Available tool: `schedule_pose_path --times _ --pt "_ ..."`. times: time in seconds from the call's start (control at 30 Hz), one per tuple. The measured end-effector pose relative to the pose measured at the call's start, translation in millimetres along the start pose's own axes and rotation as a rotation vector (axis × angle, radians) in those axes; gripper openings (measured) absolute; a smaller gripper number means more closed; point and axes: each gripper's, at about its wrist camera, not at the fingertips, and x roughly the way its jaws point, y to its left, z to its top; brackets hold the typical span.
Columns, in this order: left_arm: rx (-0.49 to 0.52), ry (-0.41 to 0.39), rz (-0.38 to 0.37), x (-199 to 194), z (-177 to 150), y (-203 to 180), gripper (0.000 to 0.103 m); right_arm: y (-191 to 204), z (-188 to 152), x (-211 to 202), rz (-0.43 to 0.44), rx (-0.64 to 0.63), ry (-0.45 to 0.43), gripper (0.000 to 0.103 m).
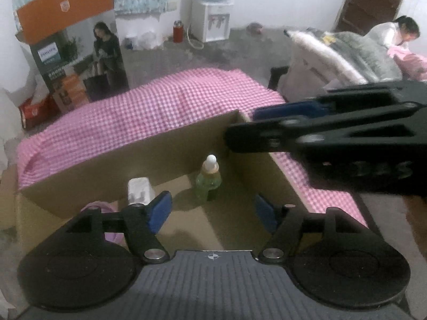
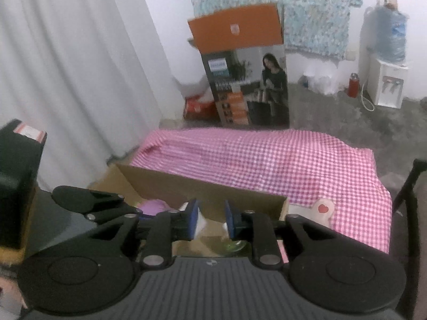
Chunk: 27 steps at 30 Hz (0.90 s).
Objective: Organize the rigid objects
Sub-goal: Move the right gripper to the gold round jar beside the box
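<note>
- Cardboard box [image 1: 128,170] sits on pink checked cloth [image 1: 149,112], open top, seen from both wrist cams.
- Inside box: small green bottle [image 1: 208,180] w/ white cap, upright, near back right corner.
- White block-shaped item [image 1: 138,190] also in box, left of bottle, close to back wall; can't tell what it is.
- Purple round thing [image 1: 106,209] at box's left side, mostly hidden behind left tongs' linkage.
- Left tongs [image 1: 212,212]: blue pads wide apart, released, nothing between them; hovering over box interior, bottle just ahead.
- Right tongs [image 2: 211,220]: pads apart w/ a moderate gap, released, no item gripped; positioned over box's right part. Green bottle [image 2: 232,245] shows below, blurry.
- In left cam, right tongs [image 1: 240,126] reach in from right, above box's right wall.
- White item w/ red heart [image 2: 321,209] lies on cloth just right of box.
- Bkgd: tall printed carton [image 2: 245,80] on floor, water dispenser [image 1: 210,18], red flask [image 1: 178,30], person [image 1: 397,33] at far right.
</note>
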Motion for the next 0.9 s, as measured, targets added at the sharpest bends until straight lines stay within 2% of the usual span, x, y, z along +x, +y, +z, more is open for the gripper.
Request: schedule_pose_path --times 0.03,0.07,0.1,0.23,0.43,0.6,0.7,0.87,0.9 --pt "0.003 -0.014 -0.006 -12 -5 0 0.073 3 -3 -12 0.006 0.010 -0.020 0.040" --pt "0.006 -0.029 -0.012 -24 -11 1 0.074 6 -8 -25 0.016 0.017 -0.044 0.053" --pt "0.013 -0.047 -0.016 -37 -18 2 0.077 10 -15 -39 0.024 0.020 -0.071 0.060" --pt "0.031 -0.122 -0.003 -84 -55 6 0.084 28 -45 -81 0.049 0.046 -0.124 0.061" --pt "0.054 -0.195 0.039 -123 -129 4 0.095 55 -105 -95 0.124 0.112 -0.064 0.062" --pt "0.100 -0.210 0.106 -121 -185 -6 0.095 75 -149 -76 0.202 0.176 0.031 0.062" --pt "0.102 -0.191 0.095 -106 -210 -7 0.095 84 -161 -58 0.230 0.202 0.070 0.062" --pt "0.063 -0.171 0.086 -74 -231 -1 0.094 94 -170 -18 0.261 0.242 0.143 0.060" --pt "0.059 -0.167 0.092 -68 -231 0 0.091 95 -173 -12 0.262 0.245 0.154 0.058"
